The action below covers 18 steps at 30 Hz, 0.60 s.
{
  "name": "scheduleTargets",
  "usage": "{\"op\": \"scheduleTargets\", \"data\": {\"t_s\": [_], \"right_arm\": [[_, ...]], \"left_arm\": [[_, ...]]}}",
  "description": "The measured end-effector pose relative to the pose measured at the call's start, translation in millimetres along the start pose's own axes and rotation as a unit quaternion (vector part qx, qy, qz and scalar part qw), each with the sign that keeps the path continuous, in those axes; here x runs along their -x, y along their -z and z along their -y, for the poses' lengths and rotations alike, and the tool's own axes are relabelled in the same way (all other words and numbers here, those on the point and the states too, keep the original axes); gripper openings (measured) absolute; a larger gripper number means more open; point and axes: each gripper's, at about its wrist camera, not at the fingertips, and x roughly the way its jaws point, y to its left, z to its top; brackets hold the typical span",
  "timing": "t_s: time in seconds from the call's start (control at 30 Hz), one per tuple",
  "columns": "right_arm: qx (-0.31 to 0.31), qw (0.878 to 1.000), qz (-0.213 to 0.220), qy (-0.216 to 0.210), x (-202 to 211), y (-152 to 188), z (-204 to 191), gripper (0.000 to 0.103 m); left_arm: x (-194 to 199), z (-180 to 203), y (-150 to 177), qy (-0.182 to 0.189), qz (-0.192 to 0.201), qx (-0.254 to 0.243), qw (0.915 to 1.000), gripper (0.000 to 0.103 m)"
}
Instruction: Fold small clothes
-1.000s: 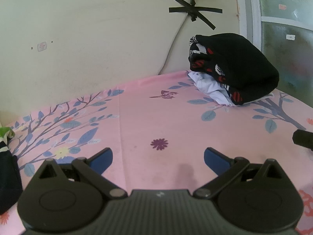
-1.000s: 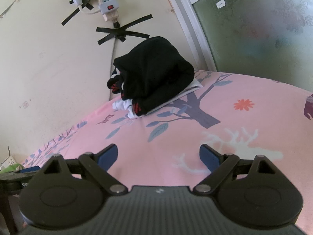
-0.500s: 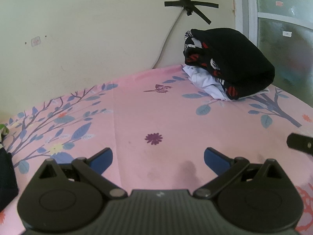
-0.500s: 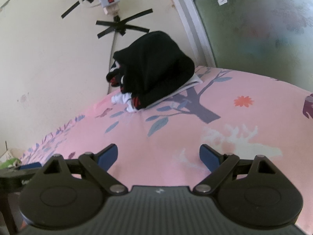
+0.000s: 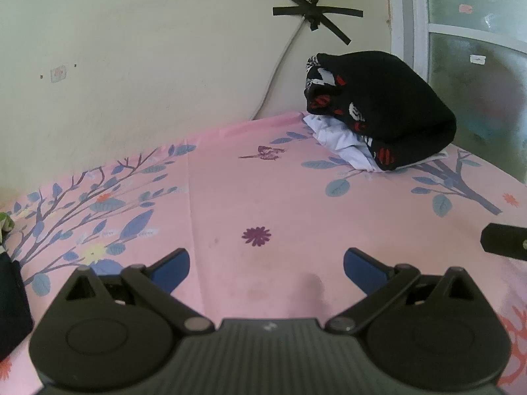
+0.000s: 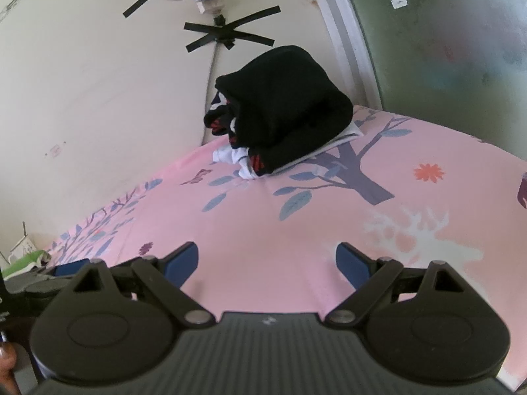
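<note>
Left claw [image 5: 266,265] hangs wide open over bare pink sheet [image 5: 250,197], gripping nothing, and my right claw [image 6: 266,260] is just as wide and empty beside it. Both sit low and level, ready to reach, I'd say. The clothes [image 5: 378,115] are stacked at the far right by the wall: black piece folded on top of white, parked clear of the working space. Next garment looks like the dark bundle [image 5: 13,302] at near left.
</note>
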Motion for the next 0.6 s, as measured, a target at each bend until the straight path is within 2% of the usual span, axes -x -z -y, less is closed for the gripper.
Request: {"op": "scheduleTargets", "data": {"t_s": [0.33,0.6], "right_arm": [[0.006,1.000,0.009,0.000,3.4,-7.8,0.5,0.084],[0.005,1.000,0.011,-0.002,6.1,-11.3,0.6,0.084]], "left_arm": [[4.6,-2.1,-3.0,0.004,-0.001,0.014,0.9999,0.103],[-0.1,0.7,-1.6,0.002,-0.033,0.005,0.9994,0.103]]}}
